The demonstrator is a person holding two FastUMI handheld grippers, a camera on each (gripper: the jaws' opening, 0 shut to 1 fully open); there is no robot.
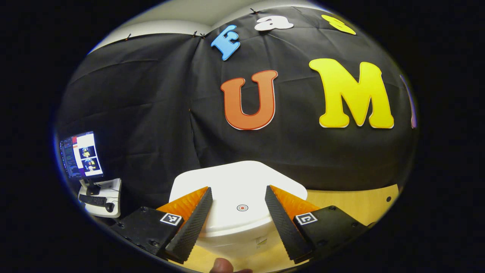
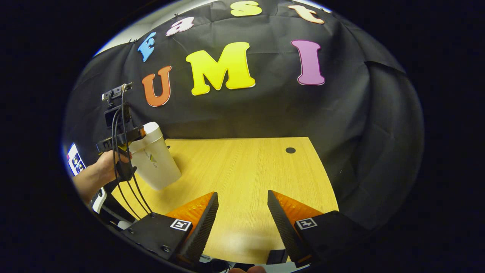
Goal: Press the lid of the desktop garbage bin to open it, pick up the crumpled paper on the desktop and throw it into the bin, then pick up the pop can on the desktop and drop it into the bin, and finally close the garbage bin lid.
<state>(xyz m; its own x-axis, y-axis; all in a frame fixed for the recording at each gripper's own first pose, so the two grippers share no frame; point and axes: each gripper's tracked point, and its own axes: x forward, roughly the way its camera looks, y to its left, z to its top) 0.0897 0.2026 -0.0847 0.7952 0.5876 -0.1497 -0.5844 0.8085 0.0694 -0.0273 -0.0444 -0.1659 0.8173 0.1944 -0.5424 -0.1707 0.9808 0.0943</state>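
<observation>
Hovering over the bin (image 1: 237, 204), the left gripper (image 1: 238, 212) has its fingers spread to either side of the lid's round mark (image 1: 242, 207), apparently not yet touching it. A press landing off that mark could tip or shove the bin along the bench (image 1: 352, 204). From the right gripper (image 2: 242, 220), also spread and holding nothing, the bin (image 2: 157, 163) stands left, a hand (image 2: 102, 170) beside it.

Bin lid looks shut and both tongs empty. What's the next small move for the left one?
Probably ease the left tongs down onto the lid to press it: they stand open just above the closed white bin, over its small round mark.
</observation>
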